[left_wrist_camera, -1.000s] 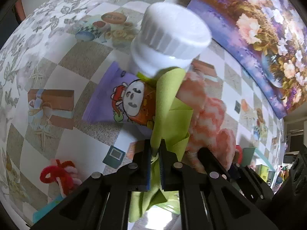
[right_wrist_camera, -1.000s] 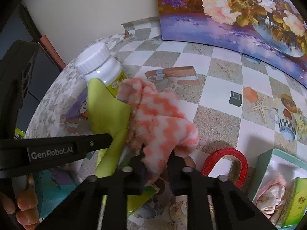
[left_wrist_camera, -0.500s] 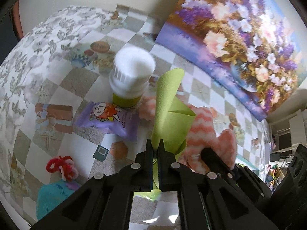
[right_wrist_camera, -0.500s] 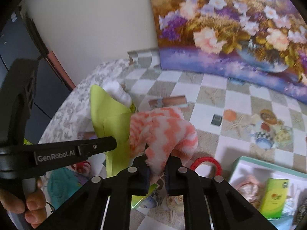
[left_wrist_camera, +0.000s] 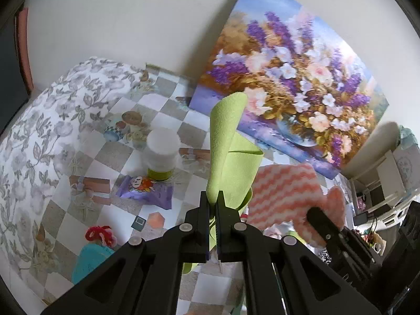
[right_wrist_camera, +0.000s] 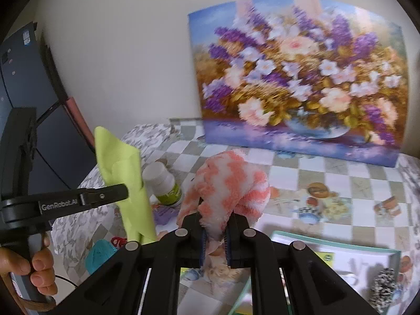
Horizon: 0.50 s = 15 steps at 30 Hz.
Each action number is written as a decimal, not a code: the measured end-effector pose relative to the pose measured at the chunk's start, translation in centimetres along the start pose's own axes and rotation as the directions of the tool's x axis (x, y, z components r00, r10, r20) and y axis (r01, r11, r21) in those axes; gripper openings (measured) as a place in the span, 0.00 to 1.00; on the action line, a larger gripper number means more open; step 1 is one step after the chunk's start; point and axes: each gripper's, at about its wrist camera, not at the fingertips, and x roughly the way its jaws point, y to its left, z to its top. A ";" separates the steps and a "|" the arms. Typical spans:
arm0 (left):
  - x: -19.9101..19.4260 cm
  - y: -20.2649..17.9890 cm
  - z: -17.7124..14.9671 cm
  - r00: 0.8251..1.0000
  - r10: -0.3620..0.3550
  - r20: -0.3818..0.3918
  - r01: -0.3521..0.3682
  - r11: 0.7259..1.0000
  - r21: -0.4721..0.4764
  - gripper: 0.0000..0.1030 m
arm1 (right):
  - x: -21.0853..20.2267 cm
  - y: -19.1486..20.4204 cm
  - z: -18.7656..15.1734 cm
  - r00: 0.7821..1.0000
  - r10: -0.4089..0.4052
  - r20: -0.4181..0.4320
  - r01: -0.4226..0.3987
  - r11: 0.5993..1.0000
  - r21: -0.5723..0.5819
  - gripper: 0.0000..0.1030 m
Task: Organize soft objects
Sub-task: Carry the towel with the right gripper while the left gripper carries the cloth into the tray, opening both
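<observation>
My left gripper (left_wrist_camera: 214,202) is shut on a lime green cloth (left_wrist_camera: 229,155) and holds it upright, high above the table; it also shows in the right wrist view (right_wrist_camera: 123,181). My right gripper (right_wrist_camera: 215,233) is shut on a fluffy orange-and-white zigzag cloth (right_wrist_camera: 225,189), also lifted; in the left wrist view that cloth (left_wrist_camera: 283,197) hangs just right of the green one. A teal soft item (left_wrist_camera: 89,260) with a red pipe-cleaner piece (left_wrist_camera: 101,233) lies on the table at lower left.
A white-capped bottle (left_wrist_camera: 160,155) and a purple snack packet (left_wrist_camera: 145,187) stand on the checkered tablecloth (left_wrist_camera: 110,157). A flower painting (right_wrist_camera: 302,78) leans on the wall. A teal-rimmed box (right_wrist_camera: 367,257) holding soft things, including a speckled item (right_wrist_camera: 382,283), sits lower right.
Both grippers have risen and tilted up with their cloths; the table, bottle and packet now look smaller and farther below. Both grips are unchanged.
</observation>
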 end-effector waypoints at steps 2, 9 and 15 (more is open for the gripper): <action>-0.6 -0.6 -0.3 1.000 -0.007 0.006 0.007 1.000 0.009 0.03 | -1.4 -0.8 0.0 1.000 -0.022 0.016 0.022 1.000 0.017 0.11; -2.1 -4.6 -2.5 0.999 -0.043 0.008 0.042 0.995 0.095 0.03 | -6.1 -4.0 -0.8 0.993 -0.100 0.067 0.095 0.992 0.077 0.11; -2.1 -9.3 -4.6 0.998 -0.068 -0.017 0.070 0.975 0.213 0.03 | -9.6 -7.0 -2.6 0.973 -0.220 0.069 0.213 0.972 0.099 0.11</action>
